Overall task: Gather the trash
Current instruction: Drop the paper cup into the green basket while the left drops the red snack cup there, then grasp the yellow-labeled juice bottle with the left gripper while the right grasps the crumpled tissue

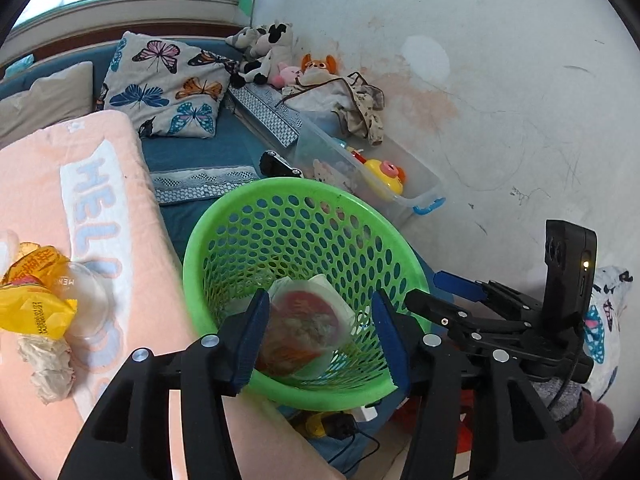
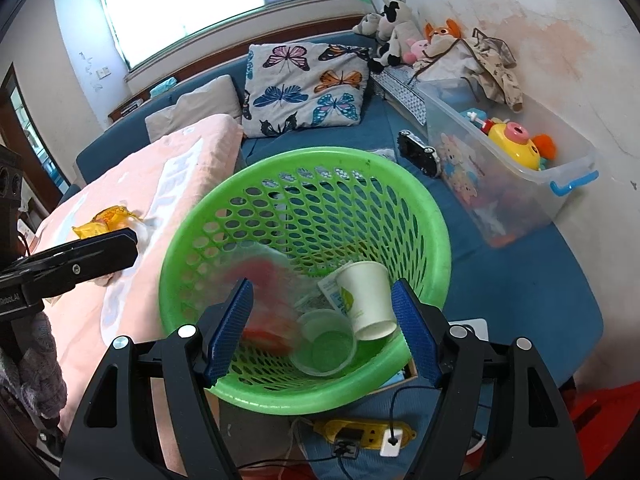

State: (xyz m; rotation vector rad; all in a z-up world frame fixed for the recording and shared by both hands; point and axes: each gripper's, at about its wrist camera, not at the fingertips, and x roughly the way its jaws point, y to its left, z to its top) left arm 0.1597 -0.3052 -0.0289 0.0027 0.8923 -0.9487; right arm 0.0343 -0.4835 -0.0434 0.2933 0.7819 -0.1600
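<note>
A bright window [image 2: 192,12] sits above the blue sofa [image 2: 520,280]. Butterfly cushion [image 2: 304,88] leans at its back edge; stained white wall [image 1: 500,100] rises along its right side.

Blurred red-and-white wrapper [image 2: 260,300] in basket [image 2: 400,184]

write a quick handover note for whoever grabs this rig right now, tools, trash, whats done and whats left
Left tool: open above the green basket; the red-and-clear wrapper sits between its fingers, blurred, apparently dropping in.
Right tool: open and empty, over the basket's near rim.
Done: paper cup and clear plastic cup lie in the basket.
Left: on the pink blanket, a yellow wrapper, a clear cup and crumpled tissue beside it.
Likely next: left tool goes for that pile.
</note>
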